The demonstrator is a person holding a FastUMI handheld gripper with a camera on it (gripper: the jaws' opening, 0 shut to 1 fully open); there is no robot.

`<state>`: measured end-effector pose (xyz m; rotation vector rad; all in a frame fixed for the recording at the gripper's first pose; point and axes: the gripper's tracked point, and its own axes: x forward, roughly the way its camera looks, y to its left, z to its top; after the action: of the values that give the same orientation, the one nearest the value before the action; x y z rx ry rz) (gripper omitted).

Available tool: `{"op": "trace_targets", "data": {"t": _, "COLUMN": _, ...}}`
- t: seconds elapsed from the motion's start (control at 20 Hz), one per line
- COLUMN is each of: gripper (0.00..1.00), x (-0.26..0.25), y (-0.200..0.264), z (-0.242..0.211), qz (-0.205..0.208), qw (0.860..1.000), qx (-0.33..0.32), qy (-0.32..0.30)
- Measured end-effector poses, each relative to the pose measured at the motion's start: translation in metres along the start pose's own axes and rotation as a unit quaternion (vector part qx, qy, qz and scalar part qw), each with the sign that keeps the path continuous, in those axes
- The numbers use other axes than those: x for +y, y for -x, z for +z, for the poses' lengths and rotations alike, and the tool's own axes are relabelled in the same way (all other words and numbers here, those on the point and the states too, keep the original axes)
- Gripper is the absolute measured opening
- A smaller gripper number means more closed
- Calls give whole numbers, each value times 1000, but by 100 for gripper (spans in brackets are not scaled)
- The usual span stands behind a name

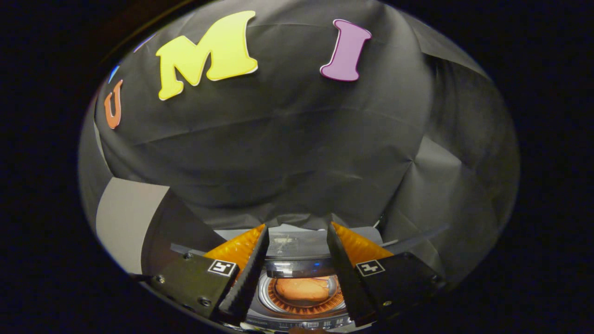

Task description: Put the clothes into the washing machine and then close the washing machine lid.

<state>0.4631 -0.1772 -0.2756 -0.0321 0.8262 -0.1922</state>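
— Lying inside the drum of the washing machine (297,320), is that the clothes (301,288)?
— Yes, an orange bundle in its round opening, with the lid (299,268) raised at the rear edge.
— And the tongs (297,273)?
— Spread wide above the opening, gripping nothing; the black cloth wall (297,153) hangs beyond.

We see the gripper (297,241) with its fingers spread apart, gripping nothing. Between them lies the washing machine (297,317), lid (297,267) raised, an orange garment (301,288) inside its drum.
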Motion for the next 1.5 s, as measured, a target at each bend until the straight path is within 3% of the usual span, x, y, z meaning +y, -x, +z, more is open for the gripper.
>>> {"op": "trace_targets", "data": {"t": 0.4, "gripper": 80, "x": -4, "y": 30, "z": -50, "qz": -3, "qw": 1000, "qx": 12, "qy": -4}}
{"op": "trace_targets", "data": {"t": 0.7, "gripper": 79, "x": -11, "y": 35, "z": -117, "qz": 1, "qw": 996, "qx": 78, "qy": -52}}
{"op": "trace_targets", "data": {"t": 0.95, "gripper": 79, "x": -4, "y": 60, "z": -142, "qz": -12, "qw": 995, "qx": 77, "qy": -60}}
{"op": "trace_targets", "data": {"t": 1.25, "gripper": 79, "x": 17, "y": 113, "z": -151, "qz": -35, "qw": 996, "qx": 45, "qy": -62}}
{"op": "trace_targets", "data": {"t": 1.5, "gripper": 79, "x": 50, "y": 201, "z": -172, "qz": -37, "qw": 996, "qx": -7, "qy": -80}}
